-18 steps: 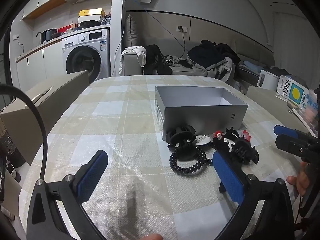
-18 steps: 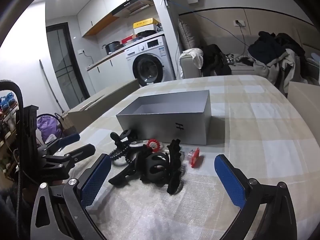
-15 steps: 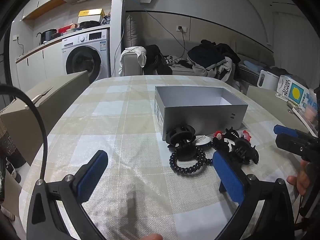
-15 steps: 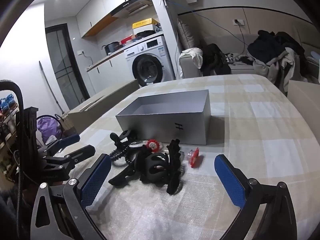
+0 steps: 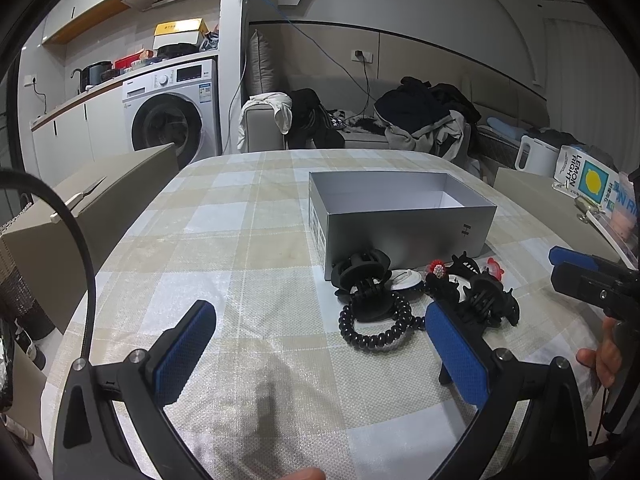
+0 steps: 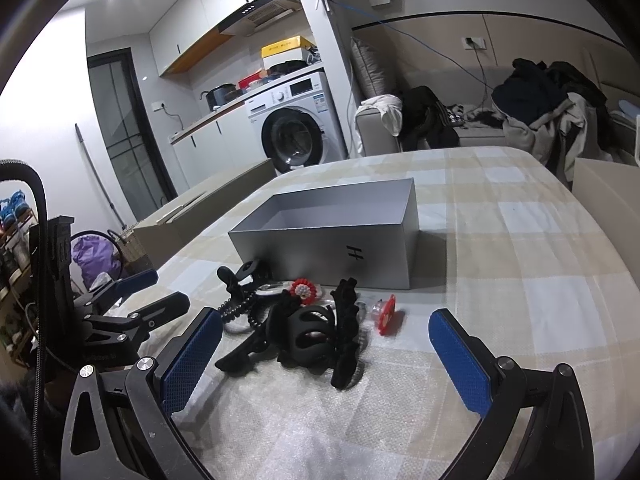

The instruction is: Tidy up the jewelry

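Observation:
An open grey box (image 5: 400, 216) (image 6: 332, 232) stands on the checked tablecloth. In front of it lies a heap of hair accessories: a black claw clip (image 5: 362, 276), a black coil hair tie (image 5: 376, 326), a second black claw clip (image 5: 486, 294) (image 6: 308, 332), a red-and-white flower piece (image 5: 437, 268) (image 6: 301, 289) and a small red clip (image 6: 386, 314). My left gripper (image 5: 320, 348) is open and empty, just short of the heap. My right gripper (image 6: 326, 354) is open and empty, with the black clips lying ahead between its fingers.
A cardboard box (image 5: 80, 208) stands off the table's left side. A second carton (image 5: 560, 208), a white kettle (image 5: 536, 156) and a lemon-printed box (image 5: 588, 176) are at the right. A washing machine (image 5: 172, 116) and a clothes-strewn sofa (image 5: 360, 128) are behind.

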`<state>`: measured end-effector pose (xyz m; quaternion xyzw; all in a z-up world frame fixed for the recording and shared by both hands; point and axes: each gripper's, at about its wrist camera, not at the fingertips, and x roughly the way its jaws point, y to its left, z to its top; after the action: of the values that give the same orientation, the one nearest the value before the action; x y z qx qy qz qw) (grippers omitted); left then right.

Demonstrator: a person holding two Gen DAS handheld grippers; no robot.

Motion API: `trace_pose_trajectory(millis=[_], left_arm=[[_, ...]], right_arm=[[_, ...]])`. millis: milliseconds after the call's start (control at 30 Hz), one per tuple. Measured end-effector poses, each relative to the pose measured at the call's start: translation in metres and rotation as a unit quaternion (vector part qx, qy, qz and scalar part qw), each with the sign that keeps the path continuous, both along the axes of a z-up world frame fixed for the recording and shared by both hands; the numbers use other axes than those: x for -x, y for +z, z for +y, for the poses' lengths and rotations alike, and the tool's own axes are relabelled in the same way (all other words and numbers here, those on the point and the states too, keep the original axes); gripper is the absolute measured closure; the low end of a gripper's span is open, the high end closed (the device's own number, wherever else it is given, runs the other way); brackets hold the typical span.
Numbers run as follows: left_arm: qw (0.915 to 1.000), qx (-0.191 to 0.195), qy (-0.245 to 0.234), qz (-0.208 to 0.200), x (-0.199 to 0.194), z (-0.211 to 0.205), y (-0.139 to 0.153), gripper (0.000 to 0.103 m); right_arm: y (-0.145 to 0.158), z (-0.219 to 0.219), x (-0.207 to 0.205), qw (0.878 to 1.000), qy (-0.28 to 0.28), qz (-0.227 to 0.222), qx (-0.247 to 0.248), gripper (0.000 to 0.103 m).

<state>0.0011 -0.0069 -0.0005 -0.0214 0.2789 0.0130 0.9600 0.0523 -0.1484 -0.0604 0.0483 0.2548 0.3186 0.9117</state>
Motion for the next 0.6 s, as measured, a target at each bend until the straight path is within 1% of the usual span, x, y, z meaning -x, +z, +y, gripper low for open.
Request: trace_pose_trajectory(millis=[200, 333, 367, 433, 500, 533, 567, 600], left_arm=[[1.0000, -0.006, -0.004, 0.003, -0.001, -0.001, 0.004, 0.001], [0.9999, -0.010, -0.004, 0.010, -0.004, -0.003, 0.007, 0.001], [0.9999, -0.009, -0.004, 0.013, -0.005, -0.004, 0.008, 0.001], [0.9997, -0.002, -0.005, 0.024, -0.009, -0.004, 0.007, 0.001], [0.9992, 0.005, -0.017, 0.035, -0.011, -0.007, 0.005, 0.001], [0.9990, 0.003, -0.024, 0.037, -0.012, -0.009, 0.005, 0.001], [0.9989, -0.001, -0.027, 0.037, -0.011, -0.012, 0.006, 0.001], [0.9987, -0.008, -0.032, 0.039, -0.011, -0.016, 0.005, 0.001]], right_arm=[[0.001, 0.000, -0.004, 1.000, -0.010, 0.005, 0.005, 0.000], [0.006, 0.002, -0.003, 0.999, -0.028, -0.001, 0.033, 0.000], [0.006, 0.000, -0.004, 0.999, -0.029, -0.006, 0.023, 0.000], [0.007, 0.000, -0.006, 0.999, -0.028, 0.006, 0.021, 0.000], [0.006, 0.002, -0.008, 0.999, -0.017, 0.020, 0.035, 0.000], [0.005, 0.002, -0.007, 0.999, -0.014, 0.027, 0.043, 0.002], [0.004, 0.003, -0.009, 0.998, -0.007, 0.050, 0.036, 0.004], [0.002, 0.003, -0.012, 0.997, 0.002, 0.068, 0.028, 0.013]])
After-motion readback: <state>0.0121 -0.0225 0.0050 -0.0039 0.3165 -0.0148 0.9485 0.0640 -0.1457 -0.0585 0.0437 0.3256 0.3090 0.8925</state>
